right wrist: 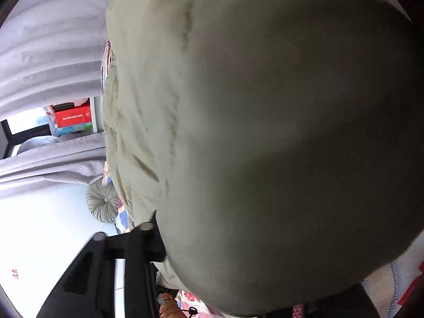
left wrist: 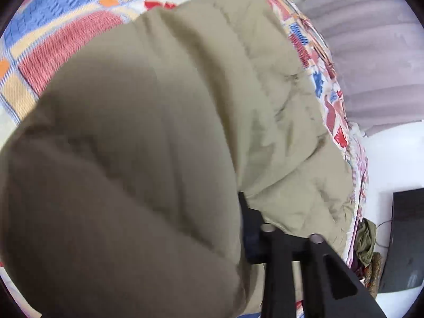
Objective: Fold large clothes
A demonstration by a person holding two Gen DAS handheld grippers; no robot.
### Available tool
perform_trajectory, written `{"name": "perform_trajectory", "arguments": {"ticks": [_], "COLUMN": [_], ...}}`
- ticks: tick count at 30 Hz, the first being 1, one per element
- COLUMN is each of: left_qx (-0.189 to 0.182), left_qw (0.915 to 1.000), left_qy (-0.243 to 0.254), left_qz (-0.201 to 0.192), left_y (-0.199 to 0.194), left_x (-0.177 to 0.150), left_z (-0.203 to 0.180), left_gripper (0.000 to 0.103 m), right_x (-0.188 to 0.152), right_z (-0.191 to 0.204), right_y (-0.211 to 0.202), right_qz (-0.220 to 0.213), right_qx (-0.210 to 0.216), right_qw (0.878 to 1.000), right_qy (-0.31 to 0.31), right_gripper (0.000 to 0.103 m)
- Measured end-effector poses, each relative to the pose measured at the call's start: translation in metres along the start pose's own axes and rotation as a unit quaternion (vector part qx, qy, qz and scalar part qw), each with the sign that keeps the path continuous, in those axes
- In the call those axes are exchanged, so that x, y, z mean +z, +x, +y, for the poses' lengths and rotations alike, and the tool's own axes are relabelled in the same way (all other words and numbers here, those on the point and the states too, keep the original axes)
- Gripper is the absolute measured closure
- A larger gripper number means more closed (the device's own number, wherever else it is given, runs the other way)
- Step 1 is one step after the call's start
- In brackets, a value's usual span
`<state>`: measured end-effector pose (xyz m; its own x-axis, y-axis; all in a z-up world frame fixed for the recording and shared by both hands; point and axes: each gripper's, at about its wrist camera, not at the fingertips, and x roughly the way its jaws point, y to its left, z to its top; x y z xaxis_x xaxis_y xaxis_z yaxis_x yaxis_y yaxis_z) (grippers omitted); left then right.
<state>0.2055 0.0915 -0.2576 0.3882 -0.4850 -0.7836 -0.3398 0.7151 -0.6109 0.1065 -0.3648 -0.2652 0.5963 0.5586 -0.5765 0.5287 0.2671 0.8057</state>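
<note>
A padded khaki coat (left wrist: 185,106) lies on a patterned bedspread (left wrist: 53,42) and fills most of both views. In the left wrist view, a thick fold of it bulges close to the lens and hides one finger. The other black finger (left wrist: 247,217) presses against the fabric, so my left gripper (left wrist: 233,204) is shut on the coat. In the right wrist view the coat (right wrist: 265,132) swells over the lens in the same way. Only one finger (right wrist: 156,230) shows, pressed into the cloth, so my right gripper (right wrist: 172,222) is shut on the coat.
Grey curtains (left wrist: 371,53) hang beyond the bed's edge, with white floor (left wrist: 392,159) below. A dark flat box (left wrist: 405,238) and an olive garment heap (left wrist: 367,241) lie on the floor. In the right wrist view are a round pleated cushion (right wrist: 103,201), a red box (right wrist: 73,116) and a person's hand (right wrist: 168,304).
</note>
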Motion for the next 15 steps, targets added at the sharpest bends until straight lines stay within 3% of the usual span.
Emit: {"name": "perform_trajectory", "arguments": {"ticks": [5, 10, 15], "left_qx": [0.040, 0.030, 0.045], "left_qw": [0.9953, 0.9943, 0.9920], "left_qy": [0.083, 0.099, 0.118], "left_qz": [-0.028, -0.026, 0.008], "left_y": [-0.026, -0.059, -0.091], "left_x": [-0.007, -0.014, -0.051], "left_z": [-0.029, -0.034, -0.014], "left_gripper": [0.083, 0.083, 0.083], "right_x": [-0.008, -0.031, -0.070], "right_z": [0.010, 0.012, -0.002], "right_y": [-0.008, -0.027, -0.055], "right_qz": [0.002, 0.012, 0.032], "right_qx": [0.010, 0.019, 0.009], "right_qw": [1.000, 1.000, 0.999], "right_qy": [-0.011, -0.020, -0.017], "right_gripper": [0.081, 0.082, 0.082]}}
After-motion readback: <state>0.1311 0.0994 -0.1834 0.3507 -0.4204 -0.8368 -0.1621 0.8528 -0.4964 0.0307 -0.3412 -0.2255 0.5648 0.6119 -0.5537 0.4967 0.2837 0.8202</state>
